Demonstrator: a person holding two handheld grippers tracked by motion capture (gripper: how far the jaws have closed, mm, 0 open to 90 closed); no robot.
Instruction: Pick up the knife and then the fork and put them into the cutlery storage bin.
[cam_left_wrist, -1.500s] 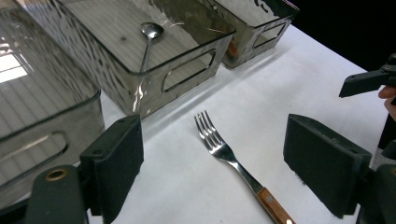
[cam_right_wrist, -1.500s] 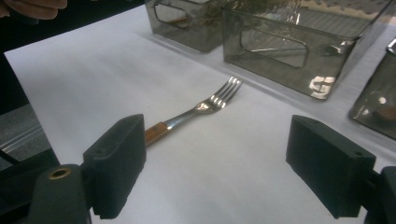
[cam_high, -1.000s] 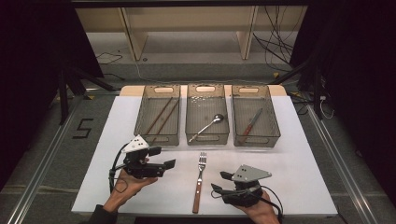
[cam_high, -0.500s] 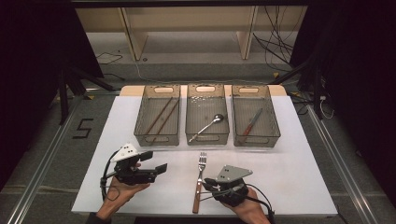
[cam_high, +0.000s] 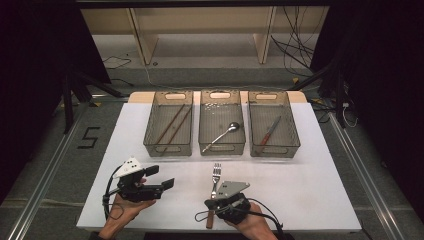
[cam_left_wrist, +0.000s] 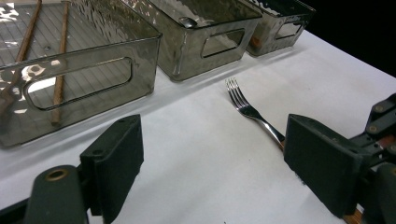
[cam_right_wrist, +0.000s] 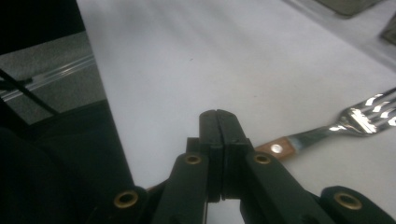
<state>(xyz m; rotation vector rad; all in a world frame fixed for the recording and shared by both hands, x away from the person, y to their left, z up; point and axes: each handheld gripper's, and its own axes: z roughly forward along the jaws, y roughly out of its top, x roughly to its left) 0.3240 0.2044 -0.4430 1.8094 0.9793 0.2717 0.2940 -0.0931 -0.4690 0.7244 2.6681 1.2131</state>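
With the right gripper (cam_right_wrist: 218, 122) fingers pressed together over the wooden handle of the steel fork (cam_high: 215, 181) lying beneath them on the white desk (cam_high: 310, 185) (left gripper (cam_left_wrist: 212, 158) fingers spread, empty), the thin handle may slip out unheld.

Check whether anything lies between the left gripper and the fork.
Nothing visible does: only bare white table lies between the open left gripper and the fork. The right gripper, whose jaws have just been closing, sits shut at the fork's wooden handle end.
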